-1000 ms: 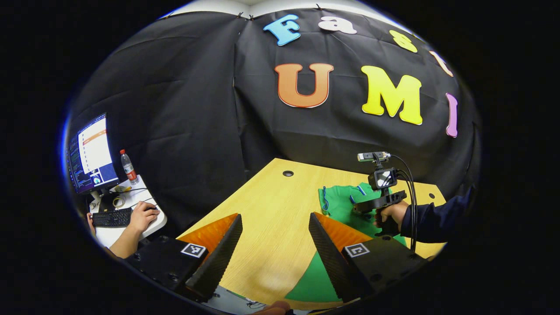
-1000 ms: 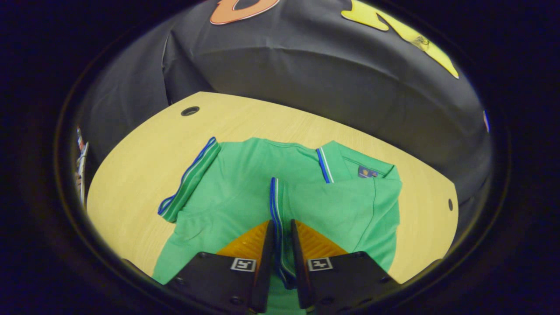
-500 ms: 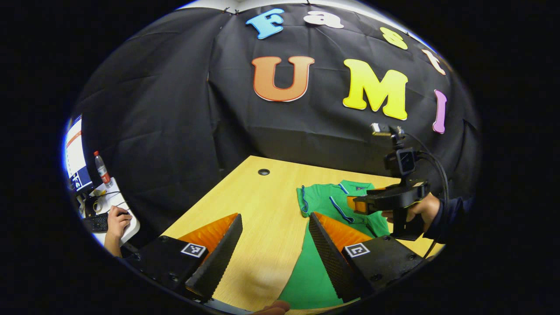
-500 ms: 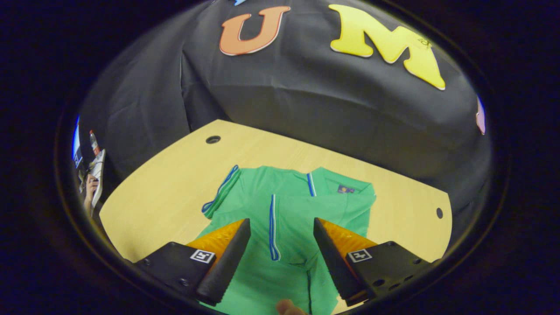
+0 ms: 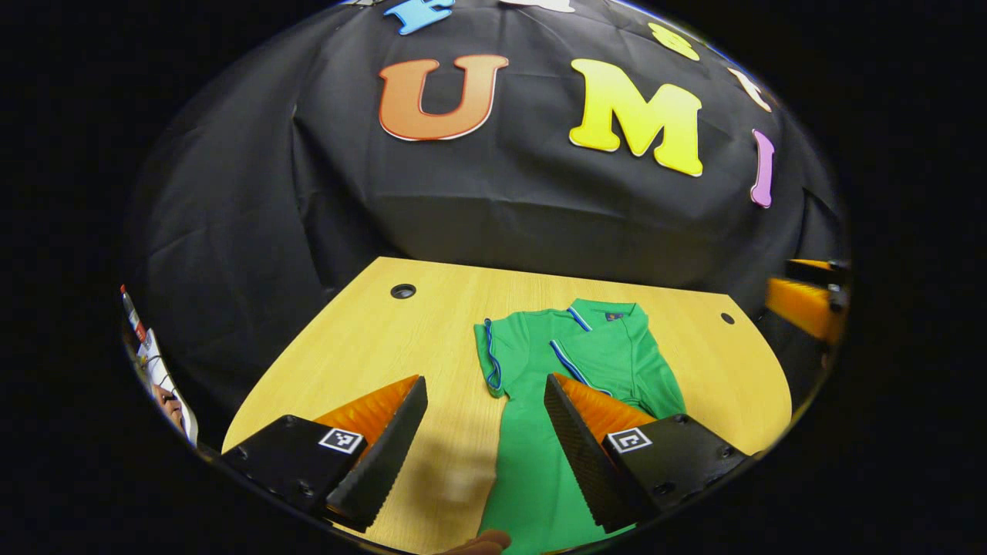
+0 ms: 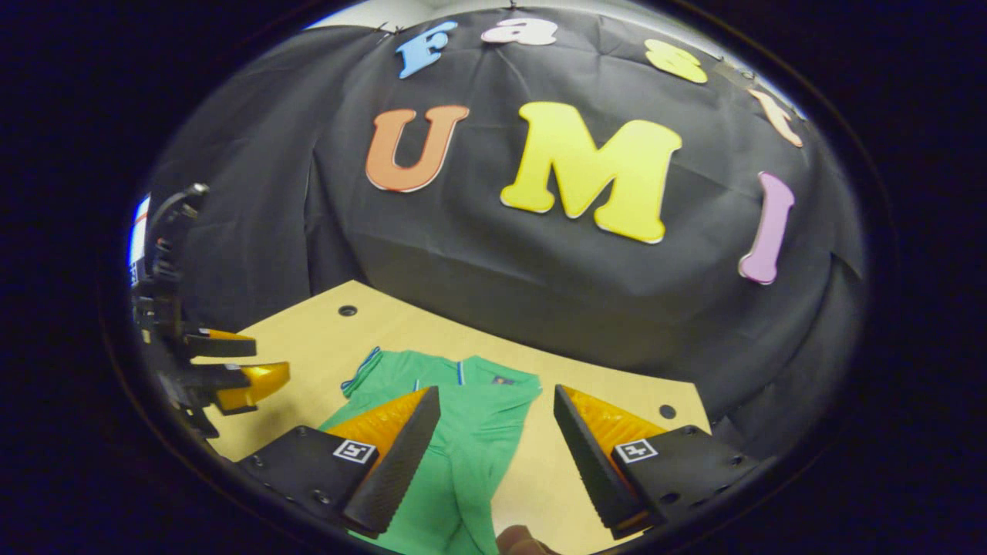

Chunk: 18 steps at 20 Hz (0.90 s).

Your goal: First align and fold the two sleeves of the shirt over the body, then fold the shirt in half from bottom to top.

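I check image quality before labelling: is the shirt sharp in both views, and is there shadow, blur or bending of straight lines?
Left gripper view: the green shirt is sharp, a soft shadow lies on the table between the left gripper fingers, and the table edges bow. Right gripper view: the shirt is sharp but small, and the left gripper at the rim looks slightly soft.

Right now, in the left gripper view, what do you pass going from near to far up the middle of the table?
Left gripper with open jaws → hem end of the green shirt → folded sleeve's blue trim → collar → table's far edge → black cloth wall.
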Tool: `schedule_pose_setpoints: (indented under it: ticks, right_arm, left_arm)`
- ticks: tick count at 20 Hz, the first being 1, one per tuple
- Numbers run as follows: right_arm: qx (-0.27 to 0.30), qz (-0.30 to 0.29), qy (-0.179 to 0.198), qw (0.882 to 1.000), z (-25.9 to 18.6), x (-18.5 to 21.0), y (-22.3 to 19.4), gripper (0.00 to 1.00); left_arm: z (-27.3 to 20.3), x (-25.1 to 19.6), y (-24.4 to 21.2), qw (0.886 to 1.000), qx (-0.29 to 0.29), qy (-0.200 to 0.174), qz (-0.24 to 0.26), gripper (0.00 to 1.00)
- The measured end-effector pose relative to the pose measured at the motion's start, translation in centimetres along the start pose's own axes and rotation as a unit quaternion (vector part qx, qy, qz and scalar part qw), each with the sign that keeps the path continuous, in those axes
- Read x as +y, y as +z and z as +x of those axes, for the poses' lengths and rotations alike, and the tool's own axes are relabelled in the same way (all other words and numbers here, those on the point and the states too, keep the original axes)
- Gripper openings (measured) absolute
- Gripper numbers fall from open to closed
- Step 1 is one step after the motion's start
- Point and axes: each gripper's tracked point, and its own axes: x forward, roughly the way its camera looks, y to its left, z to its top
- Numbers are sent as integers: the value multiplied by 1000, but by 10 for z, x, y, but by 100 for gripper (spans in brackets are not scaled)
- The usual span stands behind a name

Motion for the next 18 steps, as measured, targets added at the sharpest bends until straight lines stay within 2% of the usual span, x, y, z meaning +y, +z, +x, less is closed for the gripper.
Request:
schedule_pose_setpoints:
  ticks: [4, 9, 14, 18]
  right_arm:
    - [-4, 23, -42, 999, -60, -26, -4, 95]
    - [16, 55, -91, 994, -108, -41, -17, 97]
    - [37, 62, -118, 990, -132, -44, -34, 96]
    - [43, 91, -119, 988, -137, -44, -43, 96]
  left_arm:
    - [62, -5, -6, 999, 32, -9, 6, 99]
    - [127, -2, -21, 996, 78, -2, -31, 99]
    - [171, 0, -24, 994, 101, 5, -41, 99]
    - [184, -2, -36, 992, 123, 11, -29, 99]
